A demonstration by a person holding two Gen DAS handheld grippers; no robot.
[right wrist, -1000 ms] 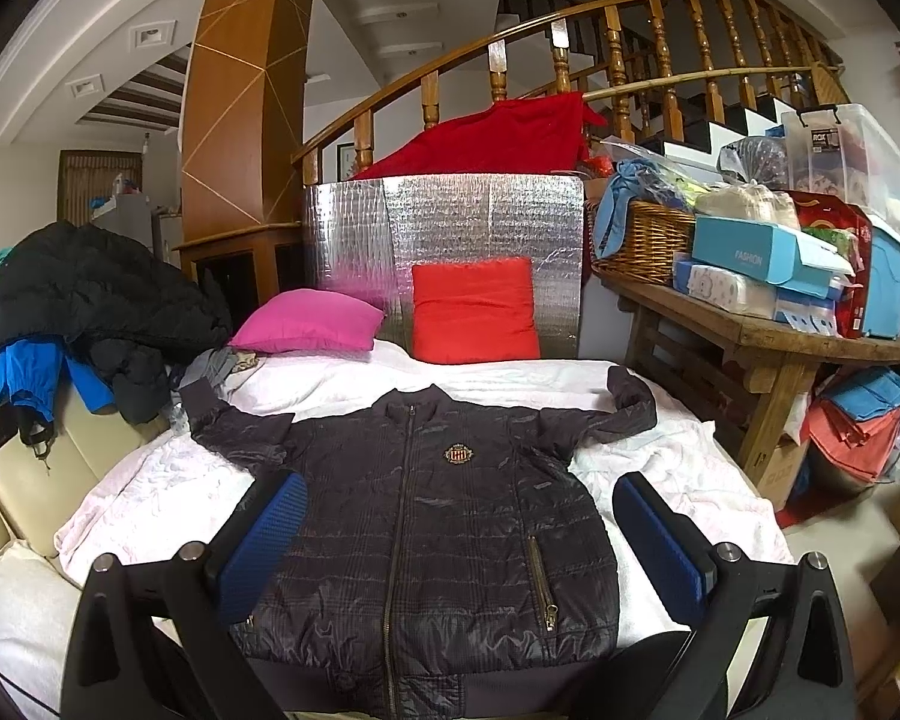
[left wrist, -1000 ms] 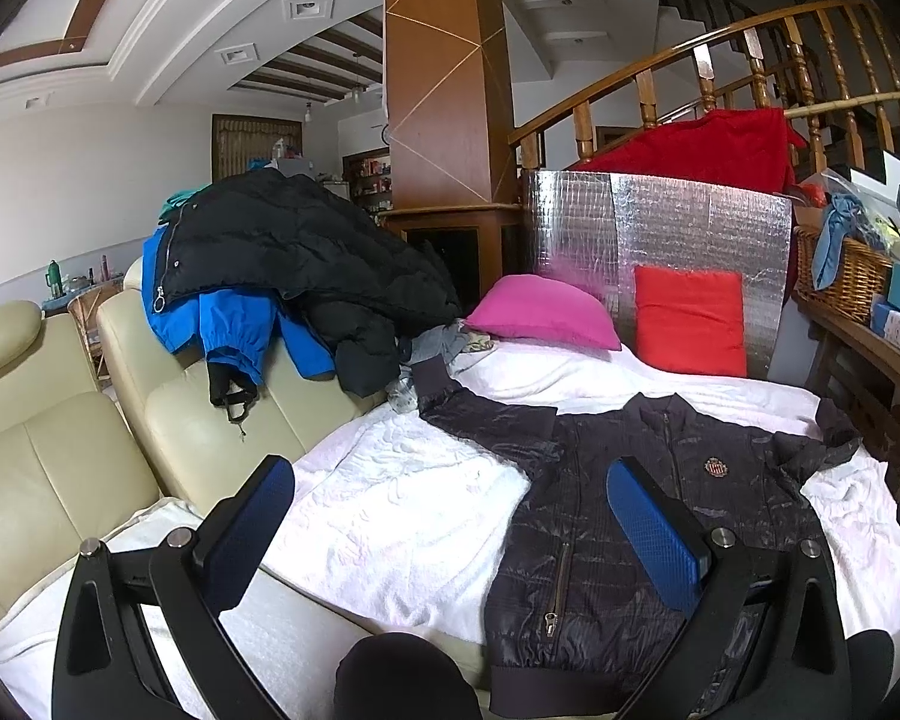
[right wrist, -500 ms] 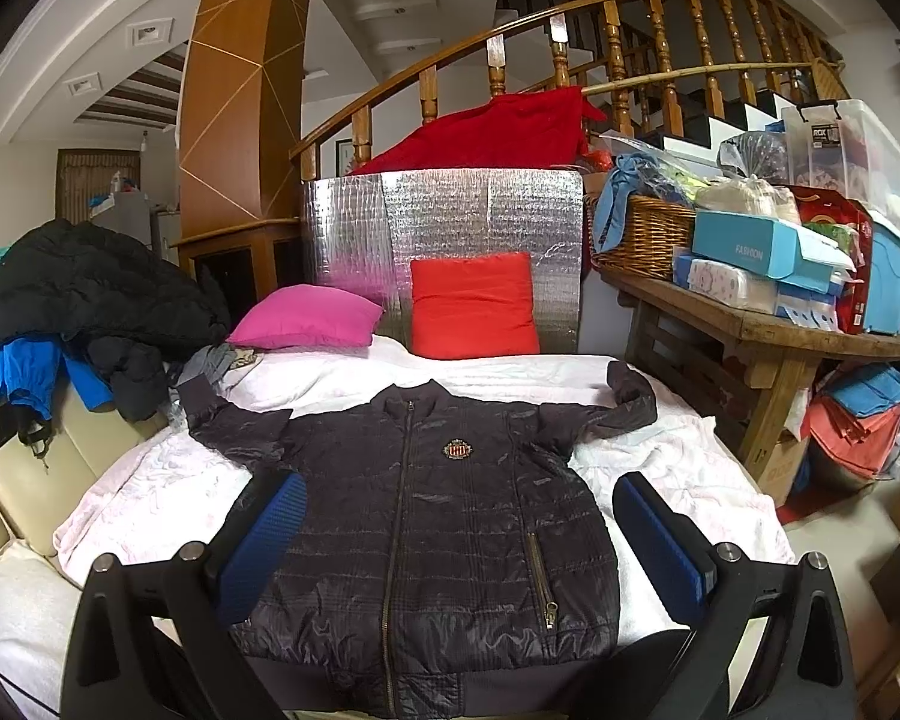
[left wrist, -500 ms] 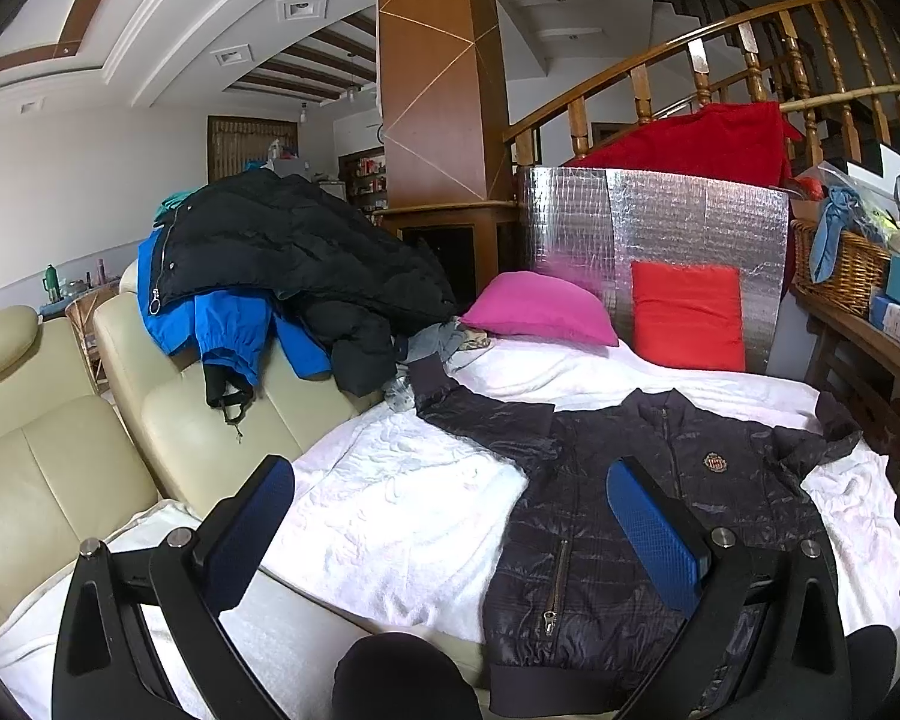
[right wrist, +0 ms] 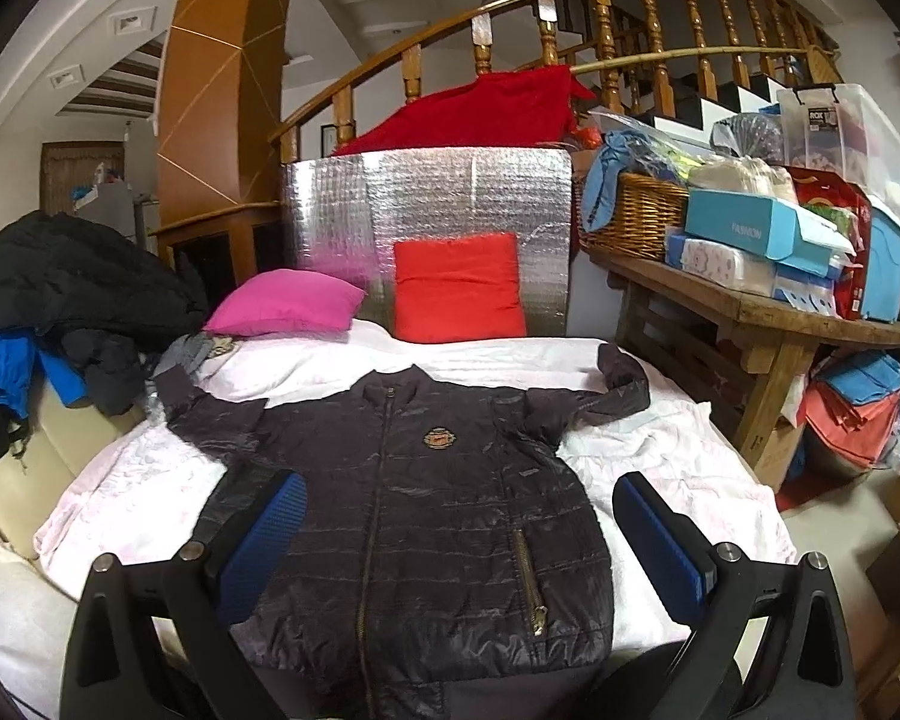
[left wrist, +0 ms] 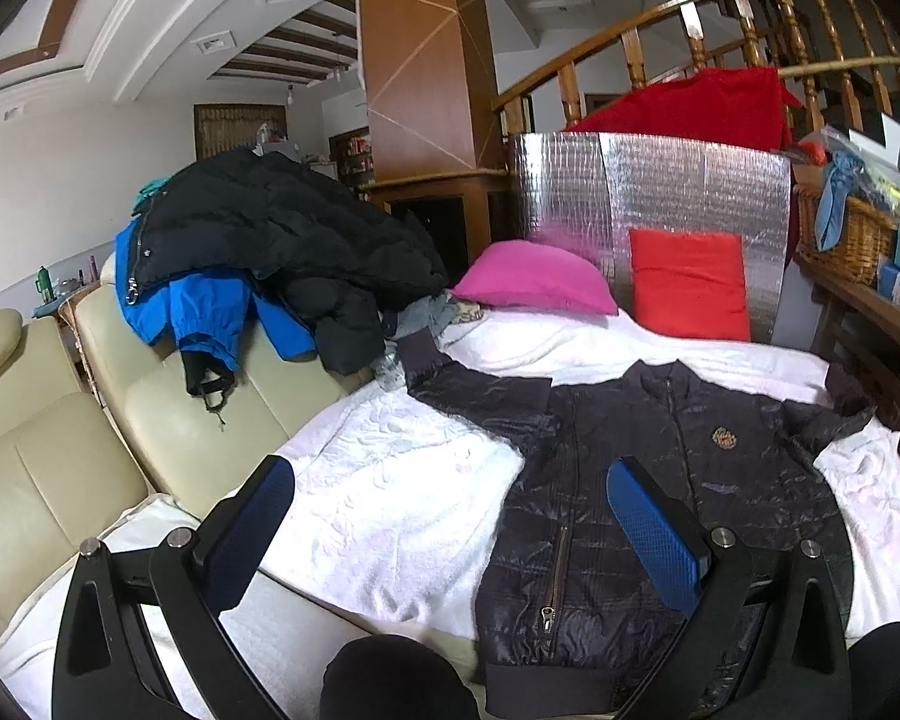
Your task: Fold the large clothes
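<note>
A dark quilted zip jacket (right wrist: pixel 426 510) lies flat, front up, on the white-covered bed (right wrist: pixel 138 504), sleeves spread out to both sides, hem toward me. It also shows in the left wrist view (left wrist: pixel 648 480). My right gripper (right wrist: pixel 456 546) is open and empty, hovering over the jacket's lower body. My left gripper (left wrist: pixel 450 528) is open and empty above the bed cover (left wrist: pixel 390 480), at the jacket's left lower edge; its right finger (left wrist: pixel 654 528) is over the jacket.
A pink pillow (right wrist: pixel 288 303) and a red cushion (right wrist: pixel 459 285) lean at the bed's head against a silver foil panel (right wrist: pixel 450 192). A cream sofa (left wrist: pixel 60 456) with piled black and blue coats (left wrist: pixel 252 246) is left. A cluttered wooden bench (right wrist: pixel 768 312) is right.
Both grippers have shifted slightly forward over the bed; the jacket has not moved and both stay open.
</note>
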